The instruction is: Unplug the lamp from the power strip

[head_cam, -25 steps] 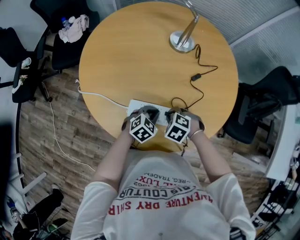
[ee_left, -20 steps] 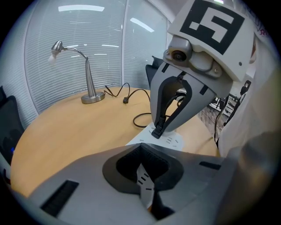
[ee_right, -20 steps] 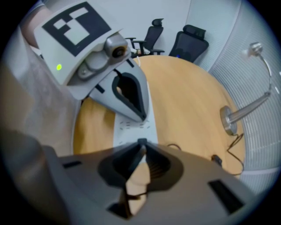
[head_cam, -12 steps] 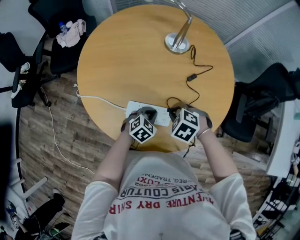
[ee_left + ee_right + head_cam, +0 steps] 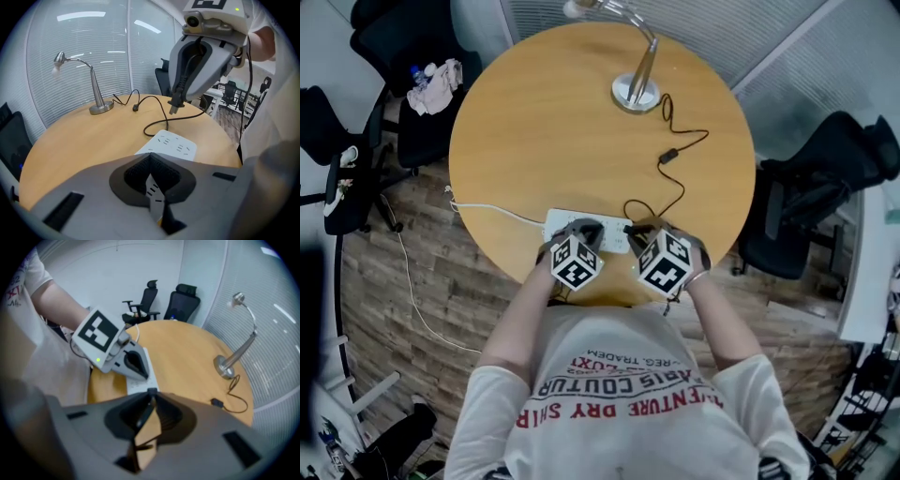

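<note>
The silver desk lamp (image 5: pixel 635 91) stands at the far side of the round wooden table (image 5: pixel 534 131). Its black cord (image 5: pixel 680 192) runs past an inline switch (image 5: pixel 669 156) toward me. In the left gripper view my right gripper (image 5: pixel 176 99) is shut on the lamp's black plug (image 5: pixel 174 107), which hangs with bare prongs above the white power strip (image 5: pixel 171 143). My left gripper (image 5: pixel 150 157) is shut, its tips down on the near part of the strip (image 5: pixel 558 223). In the head view both marker cubes hide the jaws.
The strip's white cable (image 5: pixel 487 208) runs off the table's left edge to the wood floor. Black office chairs stand at the right (image 5: pixel 816 187) and at the upper left (image 5: pixel 412 84); one holds a cloth and a bottle. Blinds cover the glass wall behind the lamp.
My right gripper has moved a little to the right, away from the left one. The left gripper stays on the strip. The head view has shifted slightly.
</note>
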Demonstrator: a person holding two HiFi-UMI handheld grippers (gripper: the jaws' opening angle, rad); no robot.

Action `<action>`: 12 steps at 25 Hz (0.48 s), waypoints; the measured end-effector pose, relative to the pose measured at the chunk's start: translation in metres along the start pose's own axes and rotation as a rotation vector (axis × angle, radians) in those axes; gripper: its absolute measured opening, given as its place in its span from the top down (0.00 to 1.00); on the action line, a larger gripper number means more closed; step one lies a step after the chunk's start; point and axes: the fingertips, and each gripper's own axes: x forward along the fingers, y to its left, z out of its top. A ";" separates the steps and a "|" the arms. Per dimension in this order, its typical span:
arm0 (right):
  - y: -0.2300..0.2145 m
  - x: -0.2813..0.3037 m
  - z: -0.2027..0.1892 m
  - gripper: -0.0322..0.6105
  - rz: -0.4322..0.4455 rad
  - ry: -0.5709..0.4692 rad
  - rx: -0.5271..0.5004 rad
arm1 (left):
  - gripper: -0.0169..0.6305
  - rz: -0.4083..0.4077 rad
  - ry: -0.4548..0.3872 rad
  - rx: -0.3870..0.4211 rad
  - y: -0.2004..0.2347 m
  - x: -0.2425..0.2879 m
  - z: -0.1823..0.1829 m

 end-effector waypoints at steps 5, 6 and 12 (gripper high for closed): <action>-0.011 -0.019 0.009 0.84 -0.132 -0.147 0.049 | 0.93 -0.039 0.011 -0.079 0.000 -0.003 -0.003; -0.013 -0.023 0.010 0.84 -0.147 -0.176 0.075 | 0.93 -0.037 0.004 -0.112 0.003 -0.006 -0.002; -0.018 -0.057 0.029 0.84 -0.165 -0.421 0.283 | 0.93 0.080 -0.154 -0.188 0.023 -0.049 0.029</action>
